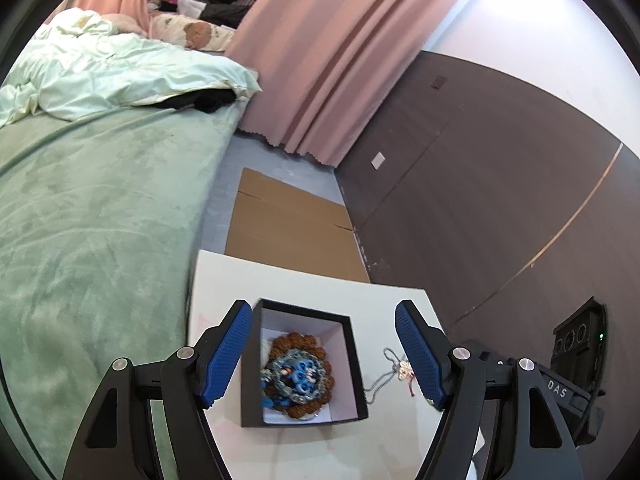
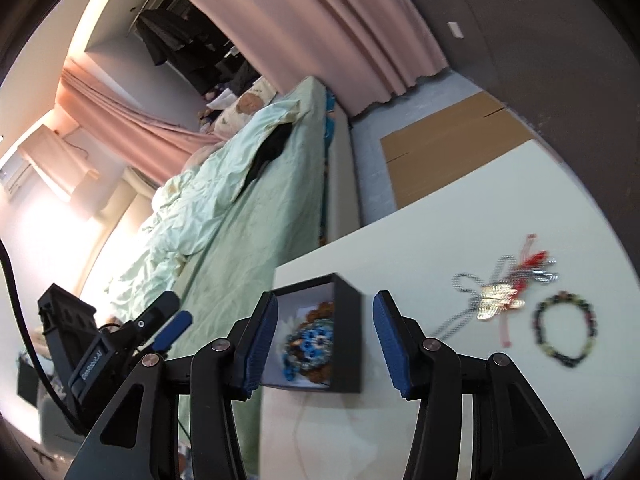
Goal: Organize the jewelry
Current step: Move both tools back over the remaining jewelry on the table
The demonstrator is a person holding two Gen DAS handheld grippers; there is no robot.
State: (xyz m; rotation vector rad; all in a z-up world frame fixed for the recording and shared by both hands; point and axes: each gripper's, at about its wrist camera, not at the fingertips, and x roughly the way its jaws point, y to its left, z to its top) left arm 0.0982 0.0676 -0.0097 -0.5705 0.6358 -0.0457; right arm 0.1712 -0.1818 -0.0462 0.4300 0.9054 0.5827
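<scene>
Both grippers, left gripper (image 1: 324,354) and right gripper (image 2: 325,344), hang wide open with nothing between their fingers. Below them a black box (image 1: 355,364) sits near the counter's (image 2: 480,208) bed-side edge, holding blue and brown beaded pieces (image 1: 298,376). Beside it on the counter lie a silver chain necklace (image 2: 496,294) and, further from the box, a dark bead bracelet (image 2: 538,326).

Your left hand-held gripper (image 1: 324,354) hangs tilted downward, its blue-padded fingers (image 1: 230,354) spread wide with nothing between them. Your right hand-held gripper (image 2: 325,344) holds a matching pose, its blue pads (image 2: 390,346) parted and gripping nothing. In the right wrist view, the left tool's black body and one blue finger show at lower left, just beside the right one.
</scene>
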